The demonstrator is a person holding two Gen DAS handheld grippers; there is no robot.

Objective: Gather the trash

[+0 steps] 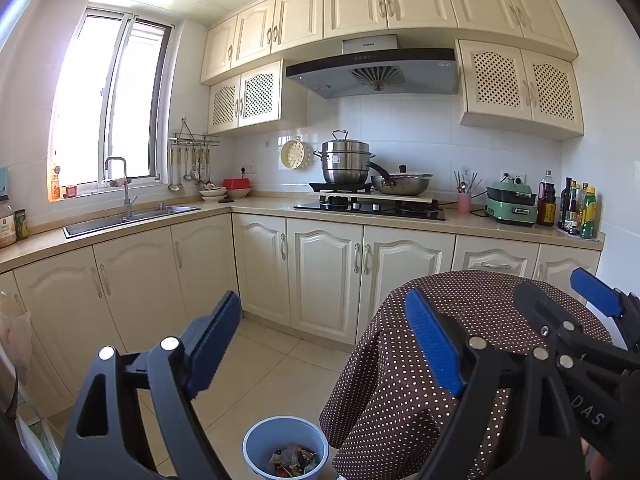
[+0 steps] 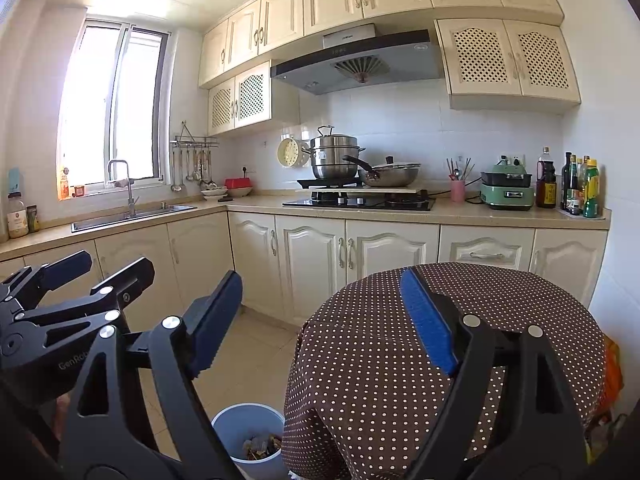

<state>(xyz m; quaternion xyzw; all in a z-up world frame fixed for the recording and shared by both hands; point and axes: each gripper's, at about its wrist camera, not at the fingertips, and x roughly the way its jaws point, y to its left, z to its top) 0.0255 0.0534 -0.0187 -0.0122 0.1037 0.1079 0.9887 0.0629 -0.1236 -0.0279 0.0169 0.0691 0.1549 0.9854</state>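
Observation:
A blue-grey trash bin (image 1: 285,450) stands on the tiled floor beside a round table under a brown dotted cloth (image 1: 400,392). It holds several crumpled wrappers (image 1: 294,462). The bin also shows in the right wrist view (image 2: 246,438), partly hidden by the table cloth (image 2: 380,360). My left gripper (image 1: 324,340) is open and empty, held above the bin and the table's left edge. My right gripper (image 2: 326,320) is open and empty over the table. The right gripper (image 1: 560,304) shows at the right of the left wrist view. The left gripper (image 2: 104,268) shows at the left of the right wrist view.
Cream cabinets (image 1: 320,276) run along the back and left. The counter carries a sink (image 1: 132,216), a stove with pots (image 1: 372,204), a green appliance (image 1: 512,204) and bottles (image 1: 580,208). A plastic bag (image 1: 16,336) hangs at the far left. An orange bag (image 2: 612,376) shows behind the table.

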